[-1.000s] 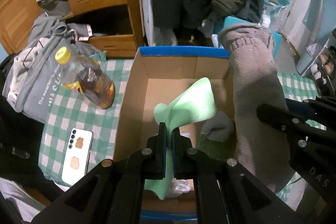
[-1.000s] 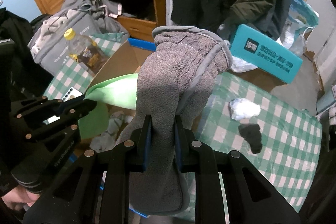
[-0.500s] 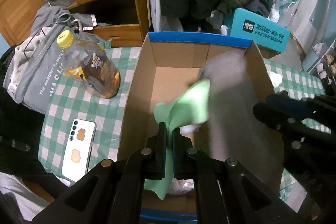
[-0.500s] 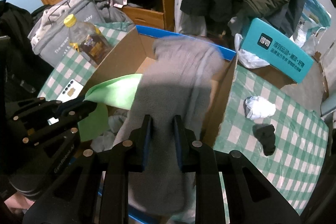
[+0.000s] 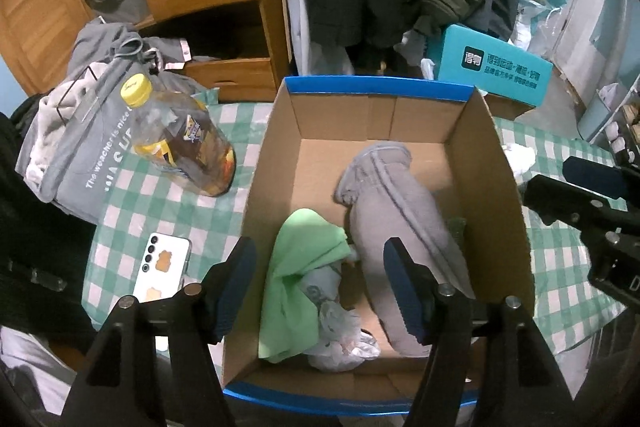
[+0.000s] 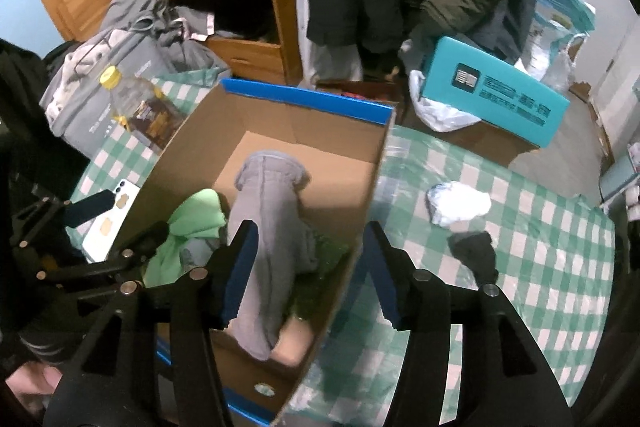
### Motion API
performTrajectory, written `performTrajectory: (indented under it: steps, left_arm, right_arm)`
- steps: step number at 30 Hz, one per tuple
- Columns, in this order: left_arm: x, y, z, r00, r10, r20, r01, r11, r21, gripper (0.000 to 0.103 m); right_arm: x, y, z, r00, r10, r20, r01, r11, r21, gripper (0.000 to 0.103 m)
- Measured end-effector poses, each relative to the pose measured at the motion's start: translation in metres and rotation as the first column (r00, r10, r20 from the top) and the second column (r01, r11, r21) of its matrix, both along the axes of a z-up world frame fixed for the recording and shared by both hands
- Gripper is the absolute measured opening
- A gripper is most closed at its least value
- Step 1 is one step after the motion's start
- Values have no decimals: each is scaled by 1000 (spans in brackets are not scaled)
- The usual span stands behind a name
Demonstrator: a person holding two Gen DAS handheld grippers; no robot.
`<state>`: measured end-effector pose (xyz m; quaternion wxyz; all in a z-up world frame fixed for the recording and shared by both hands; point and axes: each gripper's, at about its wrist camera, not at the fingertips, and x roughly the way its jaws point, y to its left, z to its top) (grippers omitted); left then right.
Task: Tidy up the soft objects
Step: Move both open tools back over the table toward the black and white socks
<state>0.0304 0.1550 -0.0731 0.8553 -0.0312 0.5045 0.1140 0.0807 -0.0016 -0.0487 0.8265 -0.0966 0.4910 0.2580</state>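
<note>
grey bag [image 5: 86, 163] "The weather is nice"

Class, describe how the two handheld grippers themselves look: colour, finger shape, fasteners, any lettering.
The left gripper and right gripper match: matte black angular frames, silver round screw heads at the joints, and two tapering fingers faced with dark blue ribbed pads. The right gripper's side bears partly cut-off pale lettering. No cables show.
</note>
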Motion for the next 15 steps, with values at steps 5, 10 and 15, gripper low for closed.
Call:
performTrajectory:
  steps: [5,10,15]
  left_arm:
    - [-1,-10,4,1000,-22,9,22,1000,17,75]
    - [-2,-21,9,999,-46,19,45,999,25,78]
    - [-2,-34,12,997,-72,23,71,997,34,79]
  right_arm:
    - [-1,-16,5,1000,-24,9,24,1000,1,59]
    - [-2,-33,8,999,-42,21,42,999,-5,62]
    - [-4,-47,6,998,-59,22,59,998,-17,64]
